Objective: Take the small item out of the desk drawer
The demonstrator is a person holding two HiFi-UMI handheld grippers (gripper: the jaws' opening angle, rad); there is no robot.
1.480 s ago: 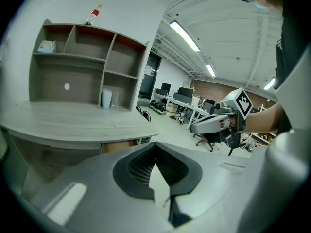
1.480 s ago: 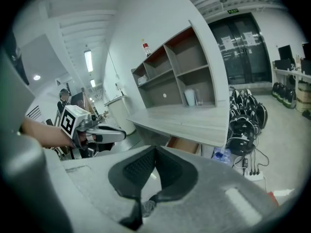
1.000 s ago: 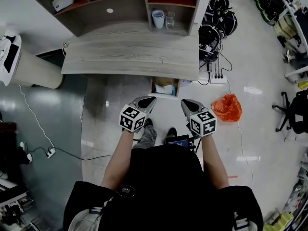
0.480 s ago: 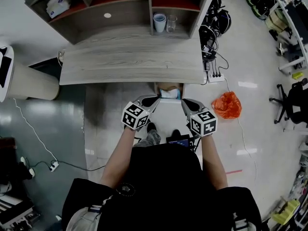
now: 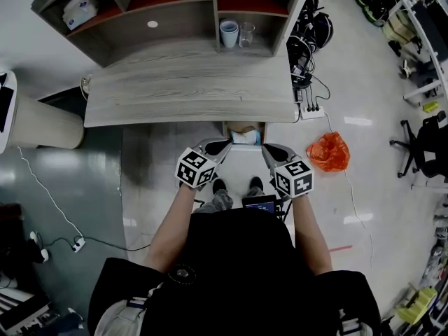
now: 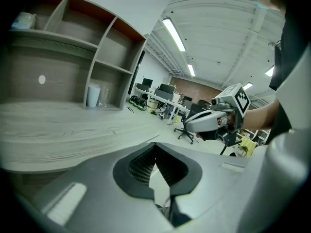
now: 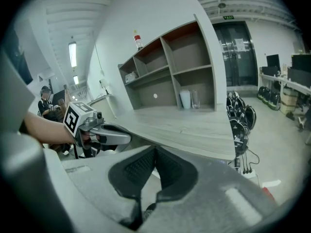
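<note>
Left tool [image 5: 221, 145] and right tool [image 5: 270, 150], both closed and empty, flank the drawer [image 5: 243, 136] under the wooden surface [image 5: 183, 89].

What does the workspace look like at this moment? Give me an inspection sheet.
Surface: desk top, nothing seen on it; hutch behind.
Job's things: drawer under the desk's front edge looks open, with a pale item inside, too small to name.
Clutter: cup, glass and white pack on hutch shelves; orange bag on the floor.
Grippers: left gripper and right gripper are both shut and empty, flanking the drawer.
Cables: power strip with leads at the desk's right end; second strip at floor left.
Surroundings: office chair, glossy floor.
</note>
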